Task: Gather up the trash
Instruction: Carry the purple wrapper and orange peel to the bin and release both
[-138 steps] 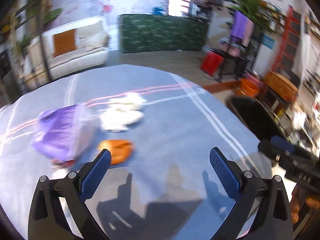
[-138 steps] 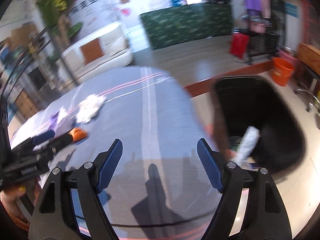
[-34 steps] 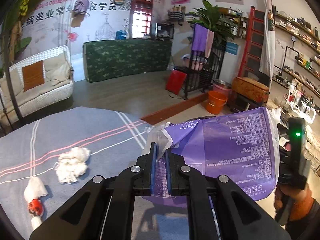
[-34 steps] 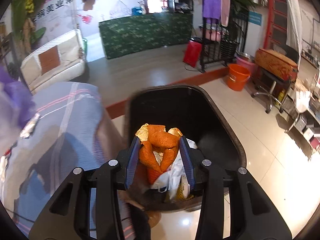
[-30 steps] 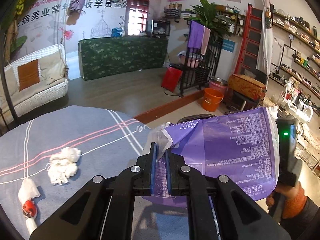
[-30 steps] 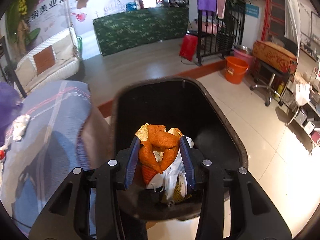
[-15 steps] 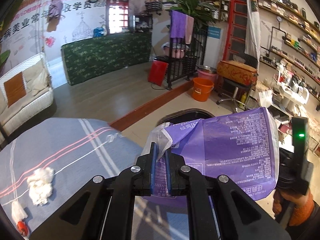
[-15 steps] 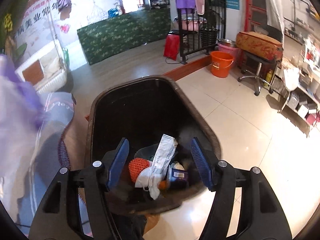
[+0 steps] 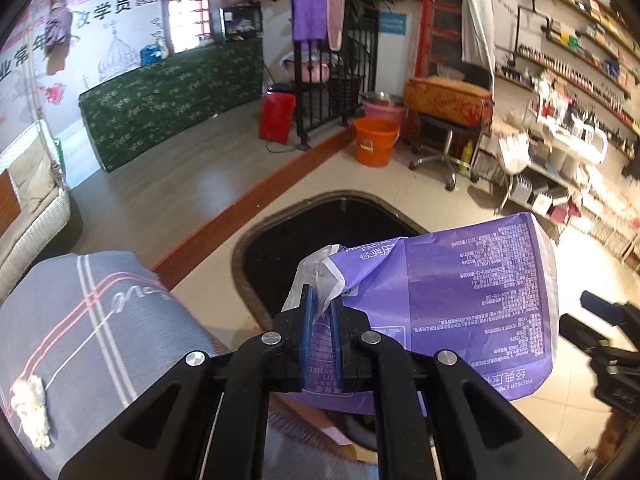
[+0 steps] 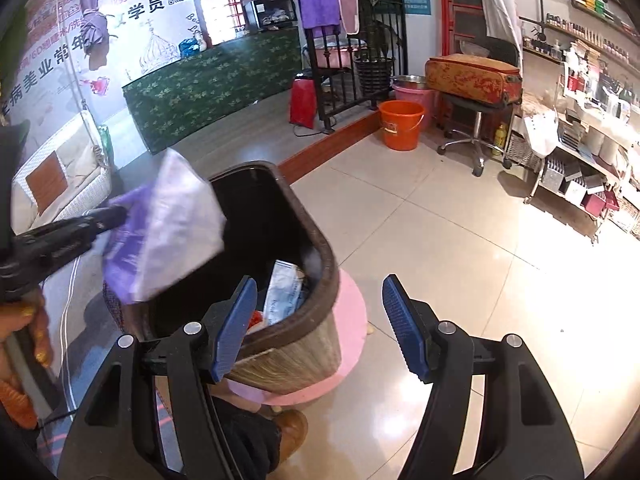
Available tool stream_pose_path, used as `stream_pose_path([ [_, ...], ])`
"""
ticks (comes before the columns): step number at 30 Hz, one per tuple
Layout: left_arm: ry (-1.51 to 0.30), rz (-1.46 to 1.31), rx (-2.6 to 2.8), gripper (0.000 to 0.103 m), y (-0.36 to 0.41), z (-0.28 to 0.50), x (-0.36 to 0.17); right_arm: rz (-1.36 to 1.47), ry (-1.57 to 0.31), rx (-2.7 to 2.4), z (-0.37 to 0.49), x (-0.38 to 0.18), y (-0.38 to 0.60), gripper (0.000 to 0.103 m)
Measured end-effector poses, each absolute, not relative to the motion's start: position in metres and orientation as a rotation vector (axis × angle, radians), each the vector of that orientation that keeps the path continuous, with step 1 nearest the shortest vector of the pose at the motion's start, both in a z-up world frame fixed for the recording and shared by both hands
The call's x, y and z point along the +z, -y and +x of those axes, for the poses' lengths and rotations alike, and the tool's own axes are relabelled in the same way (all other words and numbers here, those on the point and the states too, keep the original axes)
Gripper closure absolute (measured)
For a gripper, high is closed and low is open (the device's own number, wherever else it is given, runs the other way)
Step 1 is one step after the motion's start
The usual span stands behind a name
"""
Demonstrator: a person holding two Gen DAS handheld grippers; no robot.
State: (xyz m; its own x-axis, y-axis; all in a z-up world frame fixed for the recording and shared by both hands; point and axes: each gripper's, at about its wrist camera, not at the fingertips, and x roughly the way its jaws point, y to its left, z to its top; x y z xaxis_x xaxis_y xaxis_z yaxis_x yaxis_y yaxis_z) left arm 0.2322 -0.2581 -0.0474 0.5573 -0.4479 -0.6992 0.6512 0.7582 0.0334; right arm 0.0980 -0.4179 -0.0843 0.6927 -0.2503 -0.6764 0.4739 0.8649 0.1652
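Left gripper (image 9: 320,336) is clamping the clear torn corner of the purple pack (image 9: 452,304), which is hanging out to its right with its long axis running sideways, over the near rim of the bin (image 9: 260,240) just ahead and below. Right gripper (image 10: 316,328) is hovering spread wide and holding nothing beside the bin (image 10: 320,240), so the left one is nearer the drop. Inside are lying a white wrapper (image 10: 284,292) and something red. One tissue wad (image 9: 30,408) is waiting on the table (image 9: 120,340).

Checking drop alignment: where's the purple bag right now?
The purple bag is pinched in the left gripper, held above the near-left rim of the trash bin, beside the cloth-covered table.
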Motion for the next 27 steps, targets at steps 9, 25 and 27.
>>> stream_pose_path([
  [9,-0.792,0.365,-0.675,0.094,0.283,0.24,-0.066,0.36,-0.68,-0.42,0.089,-0.081,0.427,0.038],
  [25,-0.741,0.324,-0.652,0.022,0.273,0.239,-0.052,0.364,-0.672,-0.404,0.087,-0.078,0.426,0.038],
  [27,-0.732,0.318,-0.643,0.018,0.267,0.236,-0.049,0.361,-0.67,-0.399,0.088,-0.077,0.424,0.034],
])
